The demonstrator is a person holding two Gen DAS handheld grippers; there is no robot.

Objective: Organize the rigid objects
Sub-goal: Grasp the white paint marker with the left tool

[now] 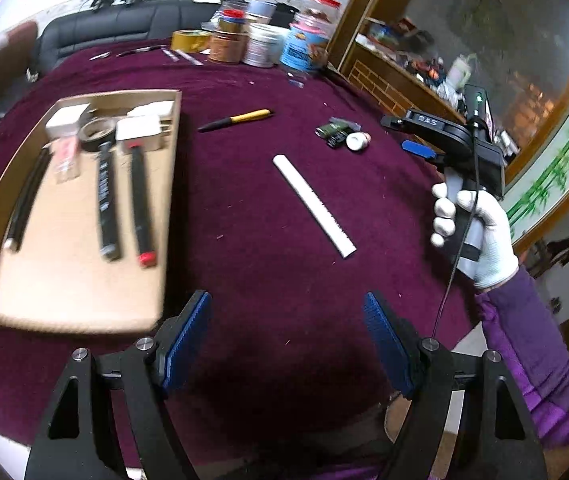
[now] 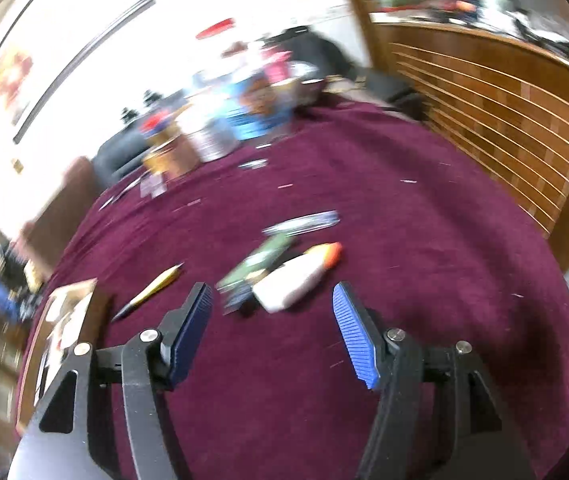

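A cardboard tray [image 1: 64,280] at the left holds two black markers [image 1: 106,204], white blocks, a tape roll and a black rod. A white ruler [image 1: 314,205], a yellow-and-black pen [image 1: 236,119], a green pack [image 1: 334,132] and a white glue bottle [image 1: 358,141] lie loose on the maroon cloth. My left gripper [image 1: 286,338] is open and empty above the cloth near the tray's corner. My right gripper [image 2: 272,328] is open and empty, just short of the white glue bottle [image 2: 296,280] and green pack [image 2: 260,260]; the pen [image 2: 152,290] lies to its left.
Jars, tins and a tape roll [image 1: 190,40] stand in a cluster at the table's far edge [image 1: 260,42]. A wooden cabinet [image 2: 492,120] stands to the right of the table. A dark sofa [image 1: 116,26] is behind it.
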